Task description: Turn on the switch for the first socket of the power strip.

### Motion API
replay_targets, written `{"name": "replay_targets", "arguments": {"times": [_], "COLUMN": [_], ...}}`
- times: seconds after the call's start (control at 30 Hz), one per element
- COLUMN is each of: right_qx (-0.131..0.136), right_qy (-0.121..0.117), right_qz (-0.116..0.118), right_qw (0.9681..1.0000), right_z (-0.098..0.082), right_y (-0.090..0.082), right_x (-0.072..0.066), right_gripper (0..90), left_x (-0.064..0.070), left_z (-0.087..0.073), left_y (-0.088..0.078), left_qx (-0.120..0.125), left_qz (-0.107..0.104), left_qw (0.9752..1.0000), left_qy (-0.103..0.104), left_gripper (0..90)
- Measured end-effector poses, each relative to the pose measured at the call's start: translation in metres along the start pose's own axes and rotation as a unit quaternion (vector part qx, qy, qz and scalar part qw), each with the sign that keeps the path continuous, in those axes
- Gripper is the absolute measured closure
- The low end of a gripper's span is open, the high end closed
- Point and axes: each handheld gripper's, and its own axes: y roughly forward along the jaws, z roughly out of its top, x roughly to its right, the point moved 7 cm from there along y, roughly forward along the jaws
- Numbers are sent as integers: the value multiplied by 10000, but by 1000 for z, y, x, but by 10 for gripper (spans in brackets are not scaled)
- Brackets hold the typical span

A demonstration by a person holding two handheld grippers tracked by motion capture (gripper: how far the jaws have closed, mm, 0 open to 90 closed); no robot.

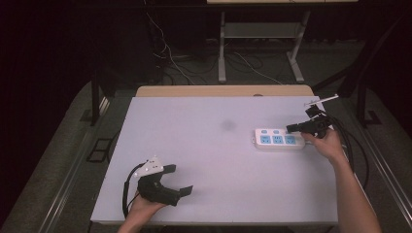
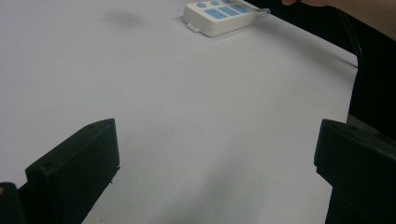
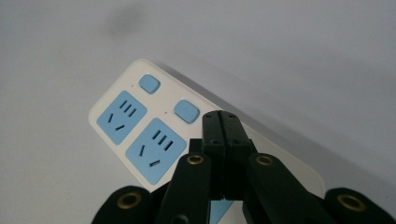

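White table [image 1: 194, 145], power strip [image 1: 278, 139] lying flat near its right edge

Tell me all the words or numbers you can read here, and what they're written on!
There are none to read. The white power strip carries blue sockets and blue buttons but no legible word, brand or number. Tiny dots beside its buttons in the right gripper view are too small to read as signs. The table bears a grey smudge, not writing. The black tongs carry no label.

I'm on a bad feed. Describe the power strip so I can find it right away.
On the white table, look to the right side, under the shut jaws of the right gripper. The power strip is a white bar with blue socket faces and blue buttons, the sole coloured item there.
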Motion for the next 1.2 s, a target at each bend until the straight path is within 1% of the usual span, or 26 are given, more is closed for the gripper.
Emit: {"name": "replay_targets", "arguments": {"times": [0.03,0.1,0.2,0.6,0.77,0.87,0.93,1.07,1.13,1.2], "right_qx": [0,-3,-32,228,341,373,381,356,419,460], "right_qy": [0,39,135,320,308,159,173,128,116,156], "right_qz": [0,-83,-82,116,136,39,47,-17,-39,-7], "right_qw": [10000,10000,9999,9992,9989,9992,9991,9993,9990,9988], "right_z": [0,0,-3,-7,-9,-10,-10,-10,-11,-12], "right_y": [0,1,3,4,5,5,5,5,5,5], "right_x": [0,4,8,12,12,11,11,10,10,10], "right_gripper": [894,894,894,897,898,898,899,900,900,900], "left_x": [0,0,0,1,1,2,2,3,3,3], "left_z": [0,0,0,0,0,0,0,0,0,0], "left_y": [0,0,0,0,0,1,1,1,1,1], "left_qx": [0,11,7,1,-10,-21,-24,-41,-42,-29], "left_qz": [0,4,-2,-3,-12,-19,-21,-29,-25,-27], "left_qw": [10000,10000,10000,10000,10000,10000,10000,10000,10000,10000], "left_qy": [0,-20,-19,-15,-7,2,5,24,27,29], "left_gripper": [0,0,0,0,0,0,0,0,0,0]}}
